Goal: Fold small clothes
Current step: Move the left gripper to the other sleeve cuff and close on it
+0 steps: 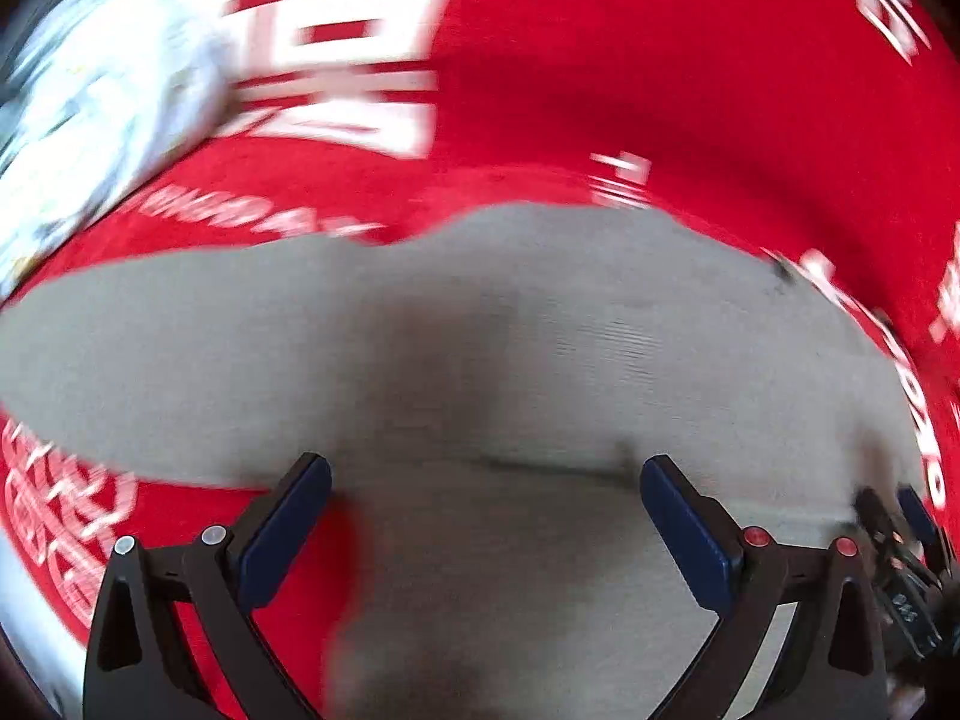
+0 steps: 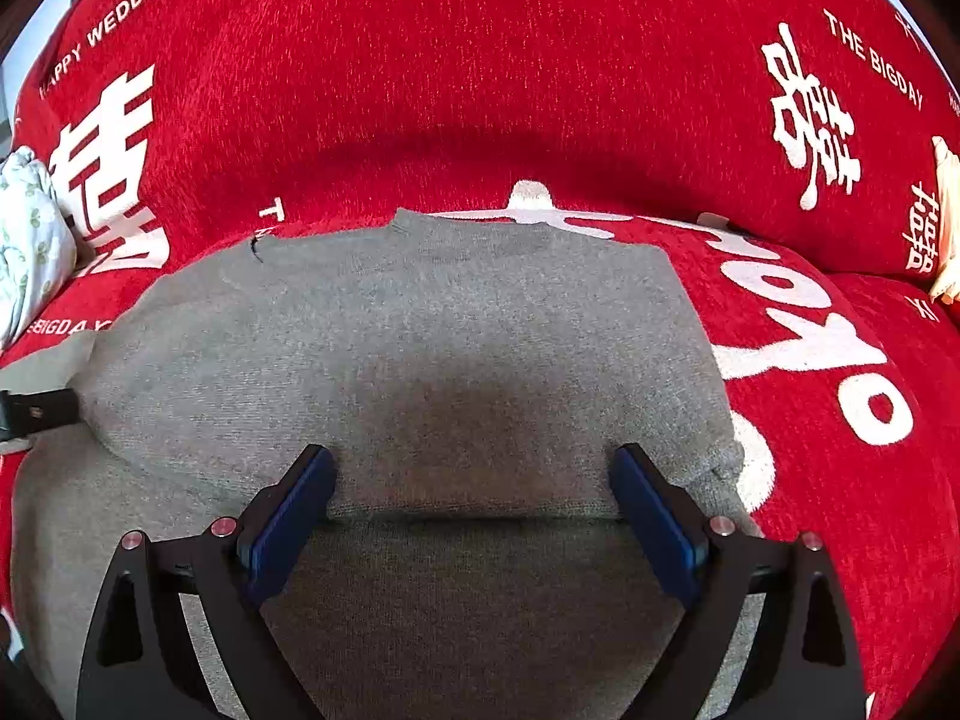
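Grey knit garment [image 2: 420, 348] lies spread on a red sofa cover [image 2: 480, 60] printed with white characters and lettering; a fold edge runs crosswise just ahead of both sets of fingers. Right hand-held gripper [image 2: 474, 504] hovers over the near part of the garment with jaws spread wide and nothing between the blue pads [image 2: 288, 516]. Left hand-held gripper [image 1: 486, 516] is likewise released and empty above the same grey knit; its view is motion-blurred, so fine detail is unreadable. The left tool's tip shows at the left margin of the right view, near the garment's left side.

Risks, as judgement: pinching only the upper layer at the fold would let the lower layer lag and skew the next fold; the plush cover may drag on the knit and bunch it; a jaw could also catch the cover itself. Blur on the left suggests quick movement, which could disturb the layers.

Edges and room: the garment's far edge sits close to the sofa's backrest crease, leaving little room beyond. A pale floral bundle [image 2: 27, 240] lies to the left, apart from the garment. Open red fabric extends to the right.
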The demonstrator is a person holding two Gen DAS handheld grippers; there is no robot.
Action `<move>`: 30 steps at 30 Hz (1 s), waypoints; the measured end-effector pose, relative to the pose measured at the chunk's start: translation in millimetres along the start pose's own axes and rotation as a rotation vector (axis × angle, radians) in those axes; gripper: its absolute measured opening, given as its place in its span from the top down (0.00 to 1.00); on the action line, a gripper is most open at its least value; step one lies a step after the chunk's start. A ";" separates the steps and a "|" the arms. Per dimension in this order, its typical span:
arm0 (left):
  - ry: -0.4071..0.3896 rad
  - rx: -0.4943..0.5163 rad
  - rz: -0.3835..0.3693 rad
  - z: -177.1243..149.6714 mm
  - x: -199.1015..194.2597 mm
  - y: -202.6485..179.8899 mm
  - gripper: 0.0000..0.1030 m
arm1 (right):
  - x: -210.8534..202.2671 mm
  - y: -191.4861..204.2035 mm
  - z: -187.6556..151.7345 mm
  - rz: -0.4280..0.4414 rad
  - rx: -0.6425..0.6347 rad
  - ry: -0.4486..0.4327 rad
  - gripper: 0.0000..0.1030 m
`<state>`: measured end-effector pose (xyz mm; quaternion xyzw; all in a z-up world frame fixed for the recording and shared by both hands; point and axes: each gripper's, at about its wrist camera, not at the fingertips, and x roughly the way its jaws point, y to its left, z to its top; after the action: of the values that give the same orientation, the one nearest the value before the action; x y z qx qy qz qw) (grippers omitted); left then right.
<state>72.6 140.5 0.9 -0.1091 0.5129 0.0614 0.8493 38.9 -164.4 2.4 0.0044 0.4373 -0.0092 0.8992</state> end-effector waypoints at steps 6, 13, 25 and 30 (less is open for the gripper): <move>-0.028 -0.295 0.079 -3.9 -15.8 134.2 0.00 | 0.1 -0.1 0.1 0.000 0.001 0.000 0.08; -0.083 -0.557 0.172 -24.6 -32.7 264.5 0.00 | 0.1 0.3 0.0 -0.001 0.000 0.000 0.08; -0.042 -0.553 0.322 15.8 -11.7 328.8 0.02 | 0.5 1.1 0.2 -0.010 -0.006 -0.001 0.08; -0.124 -0.483 0.170 18.3 -21.9 323.8 0.89 | 0.6 1.2 0.1 -0.010 -0.007 -0.001 0.08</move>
<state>8.1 458.8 -11.0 -0.2612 0.4376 0.2596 0.8203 39.3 -163.2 1.9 -0.0008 0.4370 -0.0123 0.8994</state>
